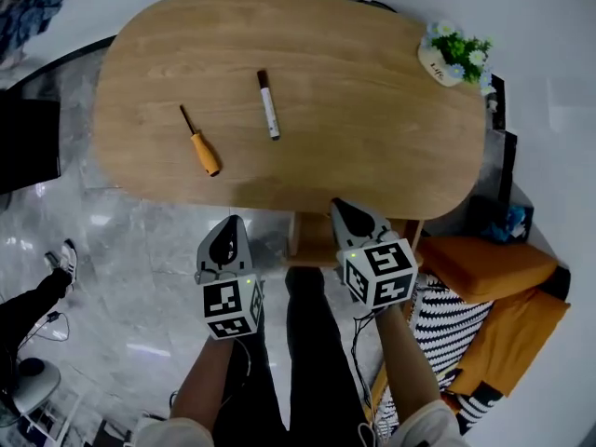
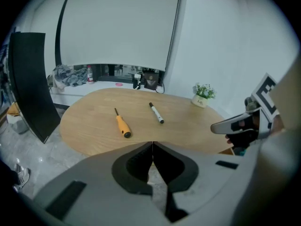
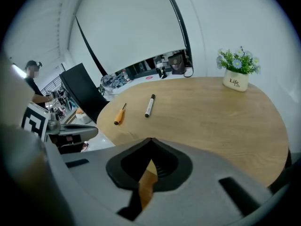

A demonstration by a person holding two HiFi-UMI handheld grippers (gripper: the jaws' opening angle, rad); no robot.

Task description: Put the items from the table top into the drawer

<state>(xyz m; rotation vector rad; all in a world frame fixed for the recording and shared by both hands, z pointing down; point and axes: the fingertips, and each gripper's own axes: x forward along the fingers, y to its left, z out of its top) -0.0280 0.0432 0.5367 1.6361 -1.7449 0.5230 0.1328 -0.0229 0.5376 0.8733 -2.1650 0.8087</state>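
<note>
The orange-handled screwdriver w/ a thin dark shaft (image 1: 202,143) is lying flat on the oval light-wood table (image 1: 372,138), left of centre. The white marker pen w/ a dark cap (image 1: 268,104) is lying just to its right, not touching it. Both are looking light & rigid, neither fragile. The screwdriver is prob. best pinched across its fat handle, where most of the weight is likely sitting. The marker's smooth round barrel is looking slippery, so a mid-barrel pinch across its width is seeming safest.

The left gripper (image 1: 230,223) is hovering off the table's near edge, jaws meeting tip to tip w/ nothing between them. The right gripper (image 1: 345,210) is hanging beside it at that same edge — jaws likewise pressed together & empty. Both are sitting well short of the items.
</note>
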